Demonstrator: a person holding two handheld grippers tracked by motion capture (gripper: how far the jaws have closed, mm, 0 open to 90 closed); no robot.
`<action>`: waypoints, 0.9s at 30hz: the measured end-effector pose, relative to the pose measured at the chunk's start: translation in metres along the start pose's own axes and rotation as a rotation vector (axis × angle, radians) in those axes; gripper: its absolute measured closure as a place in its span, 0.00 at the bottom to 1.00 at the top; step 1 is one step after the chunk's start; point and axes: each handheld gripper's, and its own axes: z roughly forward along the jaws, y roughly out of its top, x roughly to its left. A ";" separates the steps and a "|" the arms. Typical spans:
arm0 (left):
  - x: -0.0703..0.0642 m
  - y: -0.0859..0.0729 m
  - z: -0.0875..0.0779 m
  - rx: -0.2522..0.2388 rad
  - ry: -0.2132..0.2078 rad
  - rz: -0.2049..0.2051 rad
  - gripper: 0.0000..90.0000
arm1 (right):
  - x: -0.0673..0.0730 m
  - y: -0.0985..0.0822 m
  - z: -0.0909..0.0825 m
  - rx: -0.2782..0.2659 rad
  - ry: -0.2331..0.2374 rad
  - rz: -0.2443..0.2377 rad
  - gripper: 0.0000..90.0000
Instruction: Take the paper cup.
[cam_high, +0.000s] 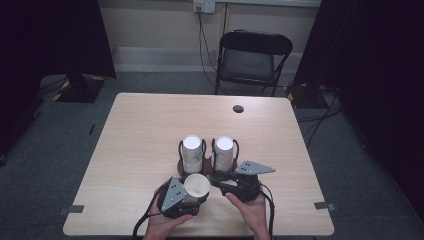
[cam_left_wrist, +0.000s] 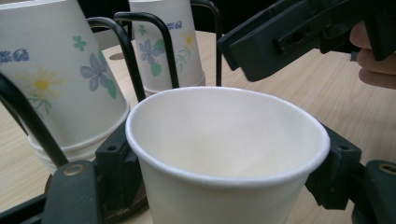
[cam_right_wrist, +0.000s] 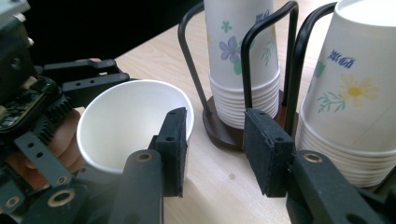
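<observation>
You are holding a single paper cup (cam_high: 197, 185) in your left gripper (cam_high: 192, 192), near the front edge of the counter (cam_high: 135, 135). The jaws are clamped on the cup's wall from both sides, just under the rim, as the left gripper view is showing. The cup (cam_left_wrist: 224, 154) is standing with its mouth up, a little tilted, and it is empty: you are seeing only its white inside.

Your right gripper (cam_high: 220, 181) is sitting just beside this cup, on its right. In the right gripper view, its jaws are standing apart and nothing is between them. One pad (cam_right_wrist: 173, 149) is lying close to the cup's rim (cam_right_wrist: 135, 126); whether it is touching I cannot tell.

Behind the held cup, two stacks are standing in a black wire holder (cam_high: 207, 167) with a dark round base. The left stack (cam_high: 192, 153) and the right stack (cam_high: 223, 152) are both made of cups nested upside down, with bottoms up, so nothing is lying in them. They are carrying printed flowers and blue writing. In the right gripper view, the many rims are showing as rings at the foot of each stack. The wire loops are rising around each stack, and the held cup is near the left one.
</observation>
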 end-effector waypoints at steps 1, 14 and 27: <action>0.002 0.000 -0.001 -0.002 0.000 -0.008 0.28 | 0.000 0.000 -0.001 -0.003 -0.004 0.001 0.66; 0.015 -0.001 -0.012 -0.027 0.023 -0.100 0.29 | -0.006 -0.005 -0.009 -0.043 -0.024 -0.001 0.64; 0.037 -0.004 -0.029 -0.058 0.100 -0.206 0.30 | -0.017 -0.018 -0.022 -0.072 -0.108 0.026 0.60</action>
